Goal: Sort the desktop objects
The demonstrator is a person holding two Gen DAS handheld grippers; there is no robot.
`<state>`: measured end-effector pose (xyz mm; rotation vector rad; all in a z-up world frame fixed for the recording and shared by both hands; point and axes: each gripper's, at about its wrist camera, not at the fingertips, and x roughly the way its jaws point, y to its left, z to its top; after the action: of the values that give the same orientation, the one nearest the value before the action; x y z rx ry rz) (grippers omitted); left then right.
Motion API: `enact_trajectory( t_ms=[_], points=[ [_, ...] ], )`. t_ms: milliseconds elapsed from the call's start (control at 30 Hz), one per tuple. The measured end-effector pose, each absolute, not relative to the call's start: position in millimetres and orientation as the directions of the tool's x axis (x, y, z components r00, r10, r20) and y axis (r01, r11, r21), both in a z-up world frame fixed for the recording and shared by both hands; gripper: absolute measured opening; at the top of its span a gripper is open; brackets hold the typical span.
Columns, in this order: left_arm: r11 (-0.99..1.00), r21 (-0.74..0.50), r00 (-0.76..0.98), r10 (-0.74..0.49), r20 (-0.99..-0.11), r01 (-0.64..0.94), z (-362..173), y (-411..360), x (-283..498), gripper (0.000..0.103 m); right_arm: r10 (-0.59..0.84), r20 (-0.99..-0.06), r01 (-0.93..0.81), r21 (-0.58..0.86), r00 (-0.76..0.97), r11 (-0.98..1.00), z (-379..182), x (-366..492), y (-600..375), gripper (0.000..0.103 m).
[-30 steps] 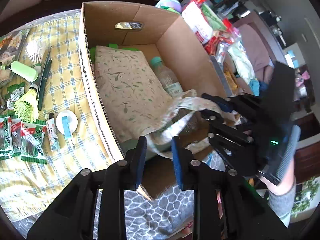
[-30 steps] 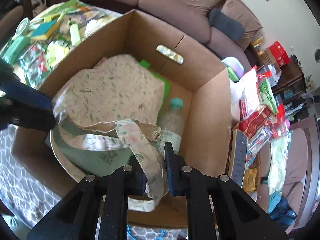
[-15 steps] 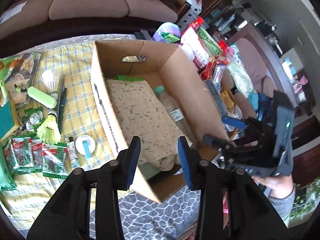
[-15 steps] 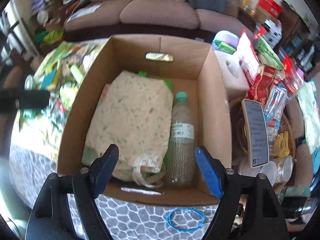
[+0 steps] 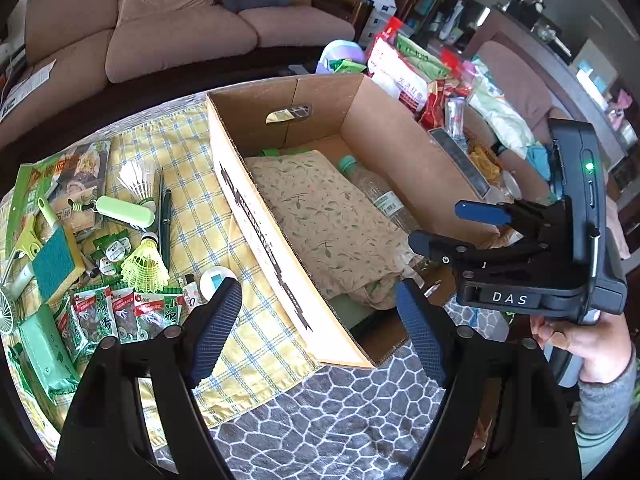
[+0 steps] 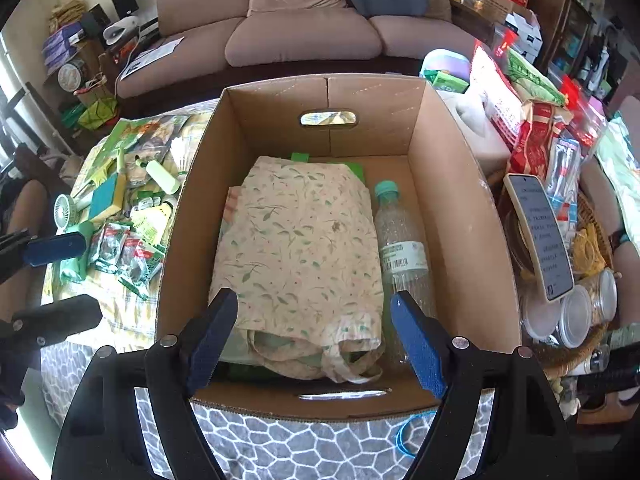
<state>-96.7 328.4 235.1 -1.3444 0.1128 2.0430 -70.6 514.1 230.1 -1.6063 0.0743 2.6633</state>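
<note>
The cardboard box (image 6: 448,208) stands on the surface as the collecting bin. The floral cloth bag (image 6: 296,248) lies flat inside it beside a water bottle (image 6: 400,256), so both look sorted. Snack packets (image 5: 120,312) and shuttlecocks (image 5: 144,264) wait on the checked cloth. Both claws tilt down over the box: the left claw (image 5: 320,332) is opening, empty; the right claw (image 6: 312,340) gapes wide, empty.

Black hand-held gripper (image 5: 434,227) with blue-padded fingers (image 5: 420,330) (white "DAS" label), grey sleeve (image 5: 604,408).
</note>
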Motion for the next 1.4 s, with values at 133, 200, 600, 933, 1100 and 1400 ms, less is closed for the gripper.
enact_trajectory(
  t_ms=[133,200,600,933,1100,1400],
  points=[
    [-0.764,-0.273,-0.246,0.488,-0.838,-0.584,238,326,-88,0.096,0.014,-0.872,-0.066,0.021,-0.49,-0.998,237,-61,508,0.084],
    [-0.763,-0.28,-0.245,0.493,-0.835,-0.583,240,322,-84,0.103,0.018,-0.86,-0.073,0.022,-0.509,-0.997,243,-56,505,0.092],
    [-0.826,-0.217,-0.33,0.428,-0.841,-0.521,249,269,-69,0.103,0.024,-0.828,-0.087,0.03,-0.561,-0.996,260,-28,471,0.103],
    [-0.856,-0.141,-0.408,0.375,-0.833,-0.497,259,224,-50,0.103,0.016,-0.806,-0.058,0.022,-0.592,-0.998,275,-11,426,0.103],
    [-0.885,-0.128,-0.433,0.34,-0.835,-0.448,248,183,-42,0.103,-0.004,-0.788,-0.034,0.032,-0.616,-0.999,278,-3,396,0.103],
    [-0.961,-0.042,-0.515,0.183,-0.837,-0.273,194,89,-39,0.103,-0.039,-0.756,0.005,0.048,-0.654,-0.999,246,7,339,0.103]
  ],
)
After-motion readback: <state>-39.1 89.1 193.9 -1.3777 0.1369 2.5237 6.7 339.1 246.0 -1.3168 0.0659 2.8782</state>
